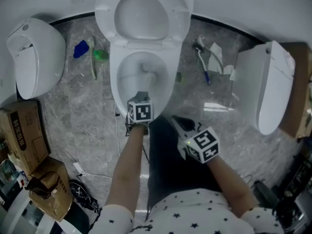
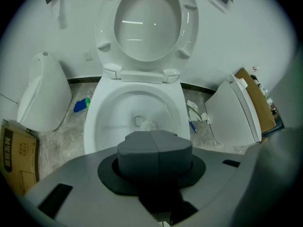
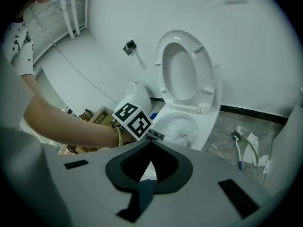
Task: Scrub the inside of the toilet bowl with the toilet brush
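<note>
The white toilet stands with its seat and lid raised against the wall. My left gripper hangs over the bowl's front rim with its jaws pressed together. In the left gripper view, the pale head of the toilet brush sits low in the bowl, just past the left gripper. The handle is hidden under the jaws. My right gripper is held back, right of the bowl. In the right gripper view it is open, with nothing between its jaws.
Two loose white toilet bodies lie on the marble floor, one left and one right. Blue and green items lie left of the toilet, and a blue-handled brush lies to its right. Cardboard boxes and cables sit at the lower left.
</note>
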Available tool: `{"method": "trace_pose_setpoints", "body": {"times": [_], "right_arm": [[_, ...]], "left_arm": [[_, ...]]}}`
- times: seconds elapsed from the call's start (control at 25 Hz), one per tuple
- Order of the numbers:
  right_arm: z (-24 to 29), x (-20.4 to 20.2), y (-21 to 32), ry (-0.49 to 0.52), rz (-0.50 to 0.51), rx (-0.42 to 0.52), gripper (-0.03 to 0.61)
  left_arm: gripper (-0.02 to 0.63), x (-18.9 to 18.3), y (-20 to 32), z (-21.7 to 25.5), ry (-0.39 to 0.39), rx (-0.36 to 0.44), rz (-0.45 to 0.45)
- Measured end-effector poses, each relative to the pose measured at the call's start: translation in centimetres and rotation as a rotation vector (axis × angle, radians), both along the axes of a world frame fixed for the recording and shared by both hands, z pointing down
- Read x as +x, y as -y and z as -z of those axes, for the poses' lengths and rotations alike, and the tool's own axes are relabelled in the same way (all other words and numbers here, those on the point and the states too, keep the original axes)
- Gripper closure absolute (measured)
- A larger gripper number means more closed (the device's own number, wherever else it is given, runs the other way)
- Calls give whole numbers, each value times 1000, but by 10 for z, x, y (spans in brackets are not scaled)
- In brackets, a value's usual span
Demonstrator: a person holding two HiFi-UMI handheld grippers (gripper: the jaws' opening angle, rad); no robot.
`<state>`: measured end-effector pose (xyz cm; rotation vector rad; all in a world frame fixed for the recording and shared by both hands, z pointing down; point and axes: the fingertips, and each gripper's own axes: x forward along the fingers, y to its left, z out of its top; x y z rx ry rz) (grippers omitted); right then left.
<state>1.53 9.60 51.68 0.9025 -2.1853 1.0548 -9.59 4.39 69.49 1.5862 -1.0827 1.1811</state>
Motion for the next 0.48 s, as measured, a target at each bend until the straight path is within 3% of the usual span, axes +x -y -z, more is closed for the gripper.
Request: {"method": "trace_pose_setpoints", "body": {"times": [0.48], "right_arm": [[-5,-1,-1,-2,-9,-10,572]], "left_arm": [[460,4,39,-2,-18,25,-12]]}}
